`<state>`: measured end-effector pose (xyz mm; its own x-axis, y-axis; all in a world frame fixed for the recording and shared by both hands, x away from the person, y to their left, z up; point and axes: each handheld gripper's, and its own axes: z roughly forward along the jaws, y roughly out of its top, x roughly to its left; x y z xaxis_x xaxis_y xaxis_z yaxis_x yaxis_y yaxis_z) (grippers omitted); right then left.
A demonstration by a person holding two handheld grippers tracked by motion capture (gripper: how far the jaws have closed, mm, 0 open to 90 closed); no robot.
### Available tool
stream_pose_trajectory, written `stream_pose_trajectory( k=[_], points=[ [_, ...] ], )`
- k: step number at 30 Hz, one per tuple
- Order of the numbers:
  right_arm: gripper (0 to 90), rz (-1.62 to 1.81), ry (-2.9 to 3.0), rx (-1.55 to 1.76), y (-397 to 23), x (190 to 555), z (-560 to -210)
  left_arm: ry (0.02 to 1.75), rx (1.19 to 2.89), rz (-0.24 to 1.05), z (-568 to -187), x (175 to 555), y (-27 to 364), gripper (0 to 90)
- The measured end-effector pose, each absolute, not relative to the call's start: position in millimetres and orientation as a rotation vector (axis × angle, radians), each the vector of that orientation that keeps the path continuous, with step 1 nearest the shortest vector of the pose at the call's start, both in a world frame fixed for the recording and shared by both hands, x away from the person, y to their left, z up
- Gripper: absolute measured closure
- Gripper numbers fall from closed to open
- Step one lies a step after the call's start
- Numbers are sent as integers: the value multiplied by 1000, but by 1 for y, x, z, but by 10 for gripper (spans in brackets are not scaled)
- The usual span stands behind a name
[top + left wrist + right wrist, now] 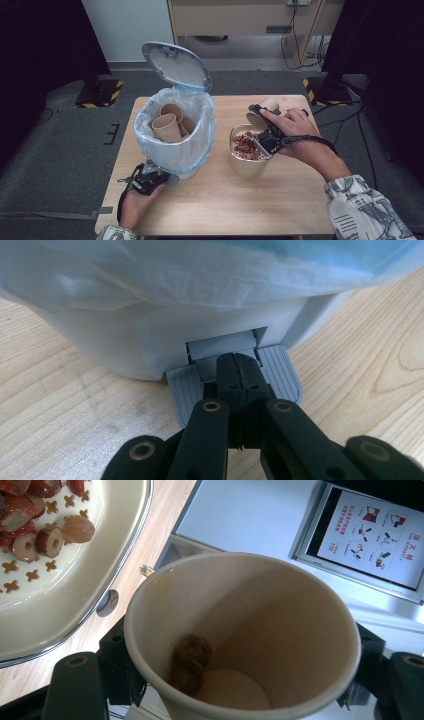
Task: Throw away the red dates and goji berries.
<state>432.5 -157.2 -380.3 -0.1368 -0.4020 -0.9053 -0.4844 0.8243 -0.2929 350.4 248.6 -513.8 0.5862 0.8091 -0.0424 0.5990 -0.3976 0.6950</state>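
the white pedal bin (175,150) stands on the wooden table (220,200), its lid (175,65) tipped up and back. its liner bag (200,130) is folded over the rim, and several paper cups (166,127) lie inside. at the foot of the bin, on the person's side, the left gripper (162,177) has its jaws clenched together with nothing between them – in the left gripper view the closed tips (239,371) press down on the grey ribbed pedal (280,372) that juts out from the bin's base.

to the right of the bin, a little apart from it, sits a cream container (246,162) holding red dried fruit and small cross-shaped bits (245,145). the right gripper (260,122) hovers over the far right edge of that container, on the side away from the bin, clamped on a paper cup (240,635) that is tilted with its mouth toward the container. in the right gripper view the black jaws sit against both sides of the cup – and a couple of dark, sticky fruit pieces (190,662) cling to the inside wall near its bottom.
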Motion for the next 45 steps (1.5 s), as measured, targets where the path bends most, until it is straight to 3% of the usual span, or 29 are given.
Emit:
stream_pose_trajectory(
  k=[30, 45],
  points=[
    [265, 54, 1649, -680, -157, 429, -356, 1113, 2137, 399, -514, 350, 248, 899],
    [264, 7, 1641, -737, -154, 429, -366, 1114, 2136, 400, -514, 350, 248, 899]
  ],
)
